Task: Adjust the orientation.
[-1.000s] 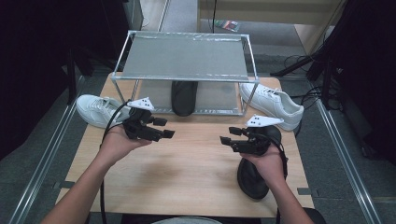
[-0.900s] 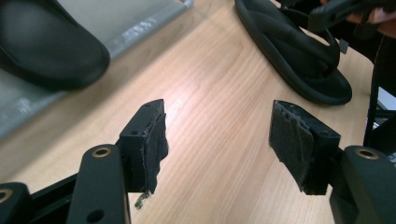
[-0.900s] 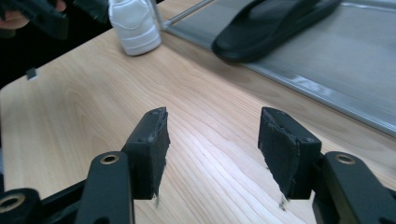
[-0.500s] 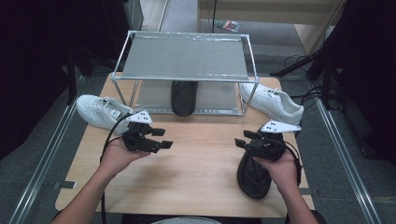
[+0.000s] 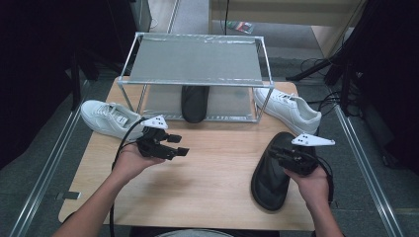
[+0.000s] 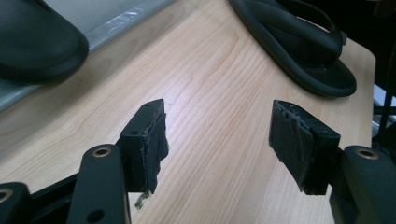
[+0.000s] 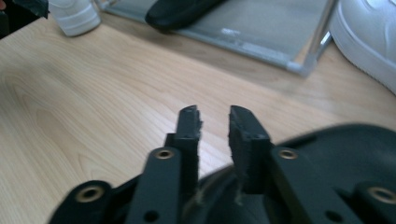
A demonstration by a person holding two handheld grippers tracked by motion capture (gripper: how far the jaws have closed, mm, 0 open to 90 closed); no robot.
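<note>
Just right tool (image 7: 215, 116) over slipper (image 5: 271, 177) edge

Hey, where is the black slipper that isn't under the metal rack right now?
In the high view the black slipper lies at the wooden table's near right corner, under the right gripper, below the right white sneaker.

Even overhead light, dark surroundings; right gripper view soft, perhaps motion-blurred at bottom edge.

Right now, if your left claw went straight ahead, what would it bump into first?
Probably the black sandal near the table corner. The left claw points across bare table toward it, though it might just miss; depth is unclear.
</note>
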